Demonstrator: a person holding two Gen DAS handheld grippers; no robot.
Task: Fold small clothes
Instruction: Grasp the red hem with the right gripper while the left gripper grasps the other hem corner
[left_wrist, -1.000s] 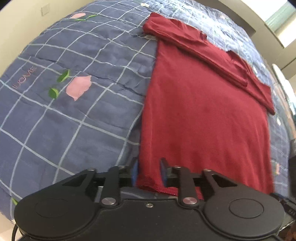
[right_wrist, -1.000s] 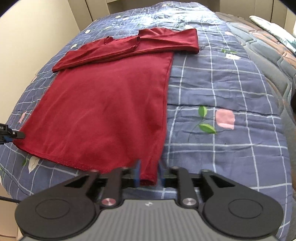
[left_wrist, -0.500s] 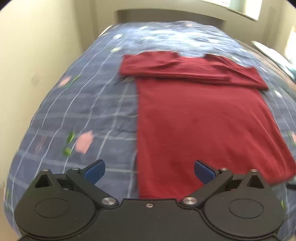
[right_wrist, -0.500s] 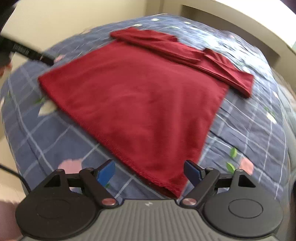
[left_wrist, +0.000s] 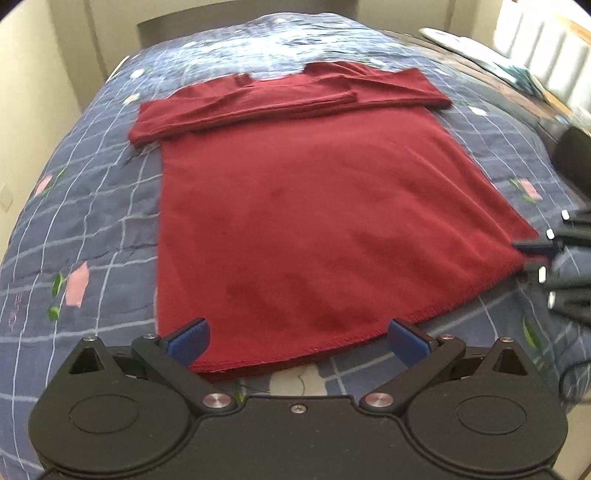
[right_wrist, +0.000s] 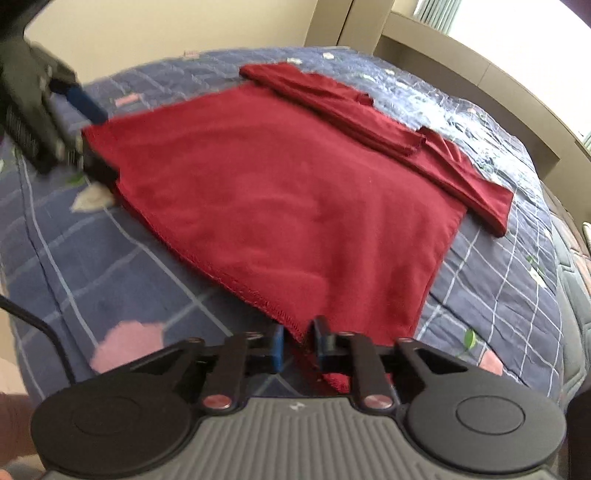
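1. Red shirt (left_wrist: 314, 221): lies flat on the blue checked quilt (left_wrist: 92, 206), filling the centre of the left wrist view, sleeves folded across its far end at the upper middle of the frame, hem nearest the camera.
2. Left gripper (left_wrist: 297, 338): jaws spread as wide as they go, holding nothing; the hem corner lies between the blue pads (left_wrist: 190, 338) at lower centre, untouched. Risk: if the jaws close from this height they may catch only the top layer, or the quilt with it.
3. Right gripper (right_wrist: 297, 345): jaws have just been closing and now stand nearly together on the other hem corner at lower centre of the right wrist view; the cloth bunches between the pads. Risk: the bite looks shallow, on the stitched edge only, so the corner could slip free on lifting.
4. Combined risk: one corner gripped, the other loose. Lifting now would probably drag the hem askew and disturb the folded sleeves.
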